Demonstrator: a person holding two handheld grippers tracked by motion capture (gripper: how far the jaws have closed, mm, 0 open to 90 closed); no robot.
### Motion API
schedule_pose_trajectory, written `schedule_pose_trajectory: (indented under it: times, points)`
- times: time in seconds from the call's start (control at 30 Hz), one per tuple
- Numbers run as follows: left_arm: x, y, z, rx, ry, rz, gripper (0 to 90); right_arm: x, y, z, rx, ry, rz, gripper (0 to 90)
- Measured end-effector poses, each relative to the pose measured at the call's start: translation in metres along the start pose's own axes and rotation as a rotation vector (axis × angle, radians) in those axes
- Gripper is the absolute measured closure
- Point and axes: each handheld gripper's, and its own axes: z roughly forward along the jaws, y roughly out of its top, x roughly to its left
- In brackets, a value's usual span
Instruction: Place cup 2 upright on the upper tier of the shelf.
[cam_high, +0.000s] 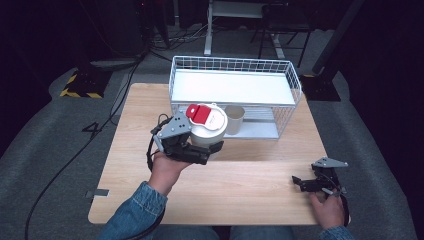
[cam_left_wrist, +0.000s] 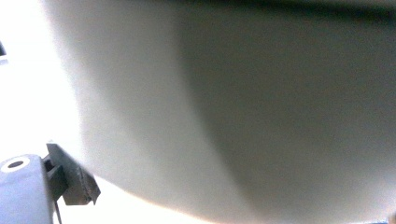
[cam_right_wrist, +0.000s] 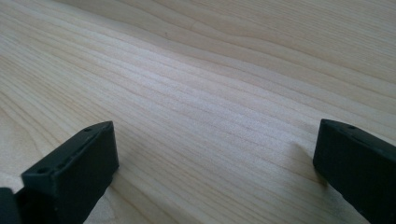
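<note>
A: What is the left gripper carrying?

B: A white round container with a white lid and a red flap on top. The jaws are clamped on its side wall, and it hangs over the middle of the table, just in front of the wire basket.

A: Does the left gripper view add anything?

B: Only the container's pale wall pressed up close, blurred and half in shadow (the red flap is visible from the high view alone).

A: And the right gripper?

B: Resting low near the table's right front corner, jaws spread wide with nothing between them. The right gripper view shows bare wood grain between the two black jaws.

A: Anything else around?

B: A beige cup stands on the basket's lower shelf, just behind the container. The basket runs along the far edge.
</note>
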Motion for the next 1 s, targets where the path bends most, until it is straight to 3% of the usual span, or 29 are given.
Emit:
schedule_pose_trajectory:
  times: [0.23,0.37,0.63,1.0]
  points:
    - [0.014,0.015,0.007,0.002,0.025,-0.028,9.5,0.000,0.000,0.000,0.000,0.000,0.001,0.3]
    - [0.021,0.024,0.012,0.001,0.026,-0.022,9.5,0.000,0.000,0.000,0.000,-0.002,0.000,0.2]
    - [0.037,0.043,0.022,-0.029,0.033,-0.039,9.5,0.000,0.001,0.001,-0.001,-0.007,0.006,0.3]
    - [0.051,0.068,0.034,-0.046,0.034,-0.010,9.5,0.000,0.001,0.001,0.000,-0.009,0.009,0.3]
